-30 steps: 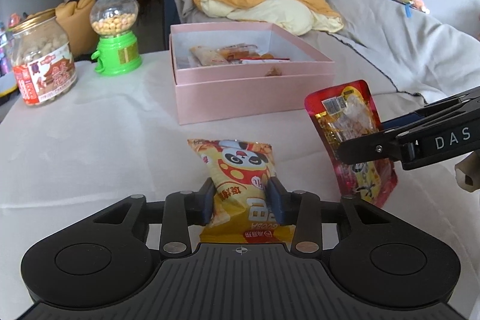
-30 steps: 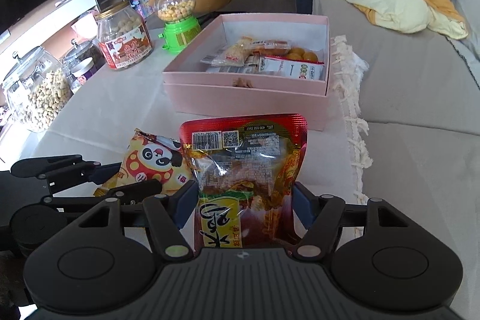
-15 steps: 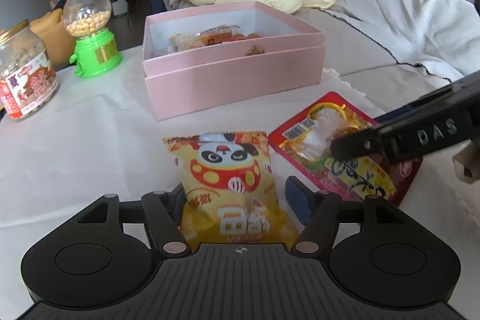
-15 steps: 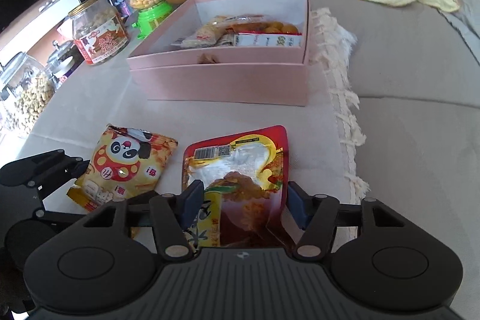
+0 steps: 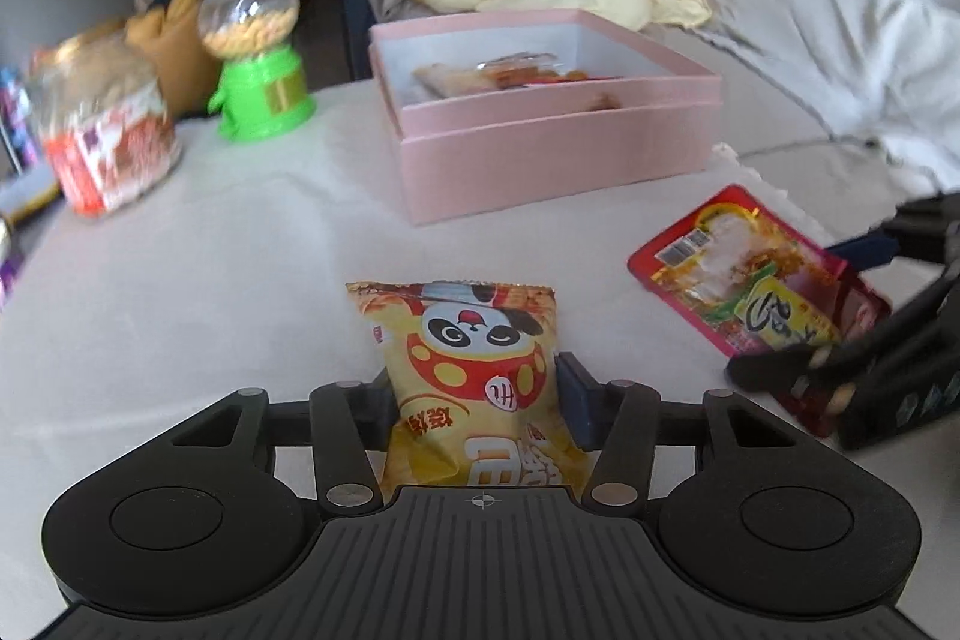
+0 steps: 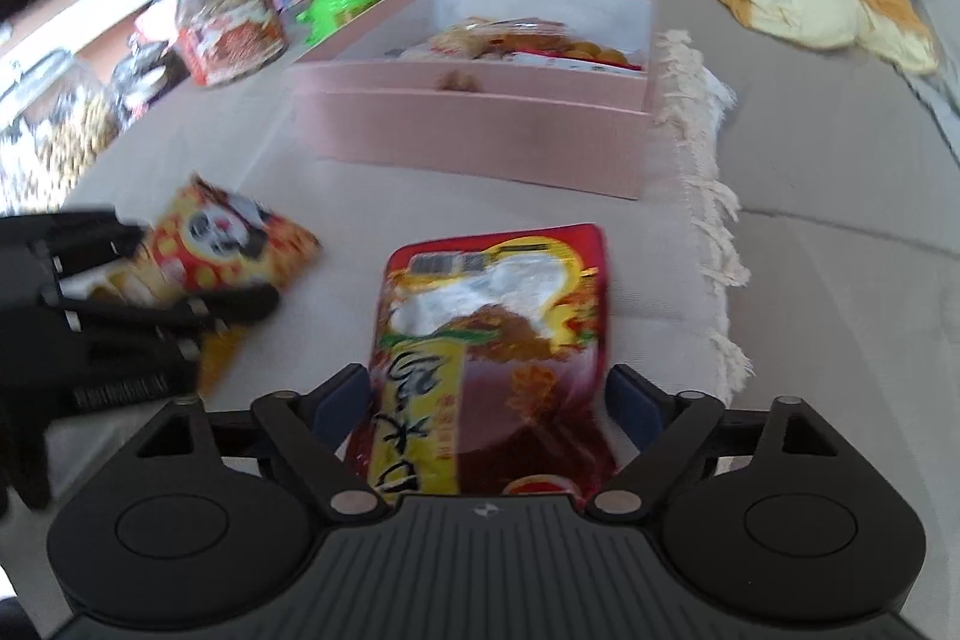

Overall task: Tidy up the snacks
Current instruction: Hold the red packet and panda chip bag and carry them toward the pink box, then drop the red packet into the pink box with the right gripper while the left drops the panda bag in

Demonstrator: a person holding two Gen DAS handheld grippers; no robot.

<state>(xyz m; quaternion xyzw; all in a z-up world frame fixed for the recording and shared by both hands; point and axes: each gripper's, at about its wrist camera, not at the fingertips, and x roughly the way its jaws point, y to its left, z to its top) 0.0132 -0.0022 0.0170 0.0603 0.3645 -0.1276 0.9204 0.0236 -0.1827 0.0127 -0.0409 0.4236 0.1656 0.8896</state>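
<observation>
Your left tool (image 5: 477, 391) is clamped on the lower part of the panda snack bag (image 5: 471, 358), and your right tool (image 6: 489, 397) straddles the red snack pouch (image 6: 489, 340). The left pads press the bag's sides; on the right, I cannot tell whether the pads bite the pouch or stand just off it, since blur softens the edges. Both packets sit low over the cloth-covered counter (image 5: 210, 268), short of the pink box (image 5: 540, 148), which already holds several wrapped snacks.

You seem to be at the pickup stage, packets gathered but not boxed. The next move calls for lifting each one over the box's near wall and letting go inside, one after the other so the tools don't crowd.

The packets' bottom edges are hidden behind the tool bodies, so whether they touch the counter is unclear. The box's contents are too blurred to name.
</observation>
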